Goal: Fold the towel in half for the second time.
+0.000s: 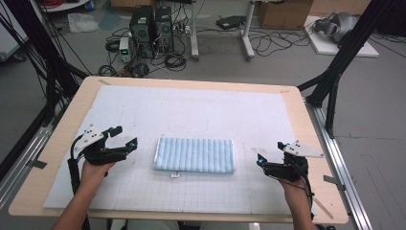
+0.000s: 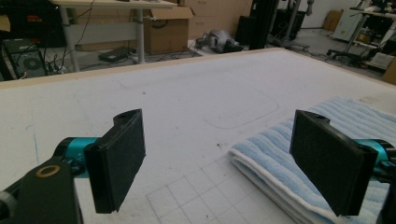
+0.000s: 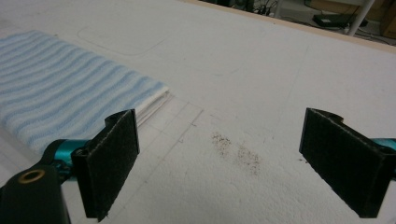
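The left gripper [image 1: 125, 136] hovers over the white mat [image 1: 201, 108] with its jaws spread wide and nothing between them — the folded blue-striped towel [image 1: 195, 155] lies just to its right, apart from the fingers [image 2: 116, 161]. The towel rests flat near the mat's middle. Farther right, the right gripper [image 1: 269, 151] stands open too, empty — the towel well clear of its fingers [image 3: 108, 161].

My folded towel [image 1: 194, 155] is light blue with white stripes; the white mat [image 1: 201, 110] under it carries a faint grid, and my jaws are black.
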Motion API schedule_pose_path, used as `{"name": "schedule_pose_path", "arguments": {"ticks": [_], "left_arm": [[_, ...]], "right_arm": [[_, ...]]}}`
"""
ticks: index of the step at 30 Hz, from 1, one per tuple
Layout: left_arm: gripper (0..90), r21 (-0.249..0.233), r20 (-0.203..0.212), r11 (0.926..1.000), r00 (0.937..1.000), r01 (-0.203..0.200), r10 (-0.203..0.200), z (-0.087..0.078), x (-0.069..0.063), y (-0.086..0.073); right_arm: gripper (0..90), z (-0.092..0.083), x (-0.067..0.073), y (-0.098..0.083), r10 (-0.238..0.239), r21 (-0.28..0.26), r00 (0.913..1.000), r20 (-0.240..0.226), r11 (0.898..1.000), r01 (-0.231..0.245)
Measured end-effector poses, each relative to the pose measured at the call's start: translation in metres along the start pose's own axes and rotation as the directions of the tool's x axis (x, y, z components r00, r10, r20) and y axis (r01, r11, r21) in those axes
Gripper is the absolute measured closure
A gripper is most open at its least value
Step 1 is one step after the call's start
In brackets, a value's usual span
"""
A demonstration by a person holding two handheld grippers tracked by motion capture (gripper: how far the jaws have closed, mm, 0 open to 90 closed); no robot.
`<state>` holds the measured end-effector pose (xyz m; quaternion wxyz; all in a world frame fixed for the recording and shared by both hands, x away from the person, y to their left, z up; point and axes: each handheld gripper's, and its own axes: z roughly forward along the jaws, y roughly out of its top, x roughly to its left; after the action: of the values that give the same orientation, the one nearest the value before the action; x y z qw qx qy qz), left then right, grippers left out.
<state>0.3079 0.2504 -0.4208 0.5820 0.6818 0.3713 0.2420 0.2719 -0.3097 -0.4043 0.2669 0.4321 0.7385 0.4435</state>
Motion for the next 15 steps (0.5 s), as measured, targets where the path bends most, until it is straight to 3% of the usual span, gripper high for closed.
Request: {"name": "schedule_pose_path", "arguments": {"ticks": [15], "left_arm": [[18.9,0.010,-0.009,0.9999,1.0000,-0.001,0.001,-0.0002,0.0015,-0.0012]], "right_arm": [[11.2,0.0010,-0.0027,-0.0005,0.010,-0.006,1.0000,-0.001,1.000,-0.010]]}}
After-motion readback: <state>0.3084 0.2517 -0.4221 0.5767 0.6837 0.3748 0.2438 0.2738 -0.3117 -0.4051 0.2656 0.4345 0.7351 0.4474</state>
